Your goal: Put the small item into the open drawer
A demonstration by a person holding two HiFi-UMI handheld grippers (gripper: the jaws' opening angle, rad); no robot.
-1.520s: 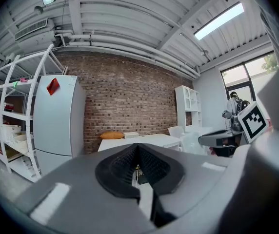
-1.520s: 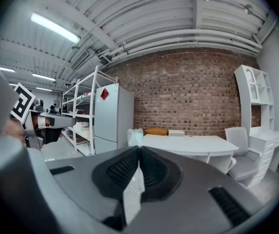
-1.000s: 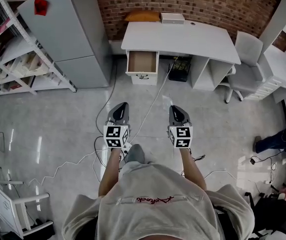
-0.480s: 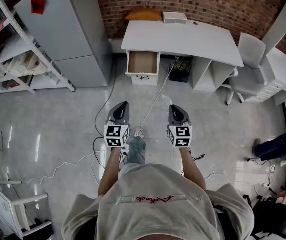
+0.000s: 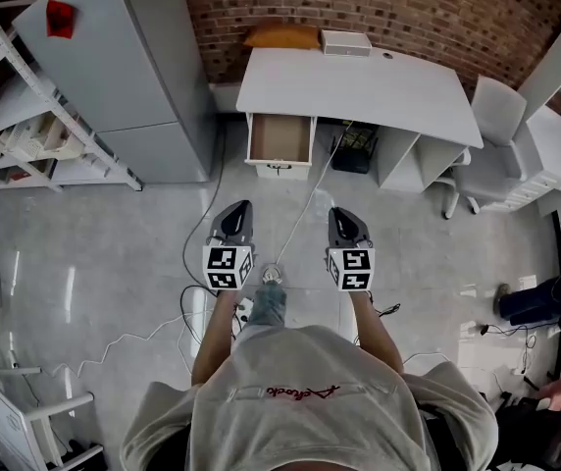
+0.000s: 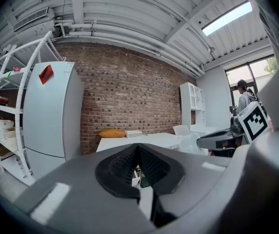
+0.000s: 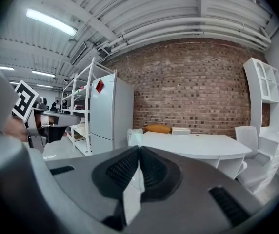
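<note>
Jaws of the right hand-held gripper (image 7: 138, 149) (image 5: 342, 212) are seen pressed together on a small pale item (image 7: 133, 136), a translucent piece whose end sticks out past the jaw tips; what kind of thing it is cannot be told. The left hand-held gripper (image 6: 137, 147) (image 5: 238, 207) is closed as well, tip against tip, and is empty. In the head view both tools are held side by side in front of the person (image 5: 290, 391), above the floor (image 5: 94, 253), and are pointed toward the white surface (image 5: 359, 81) set against the brick wall (image 5: 408, 3). The open drawer (image 5: 280, 135) is pulled out from under the left end of that surface, well apart from both tools and from the item. An orange cushion (image 5: 280, 35) and a white box (image 5: 345, 41) are placed along the back edge of the surface. A grey fridge (image 5: 114, 57) is stood left of the drawer, a white chair (image 5: 486, 130) to the right, and a white cable (image 5: 305, 199) is trailed across the floor between the drawer and the person
</note>
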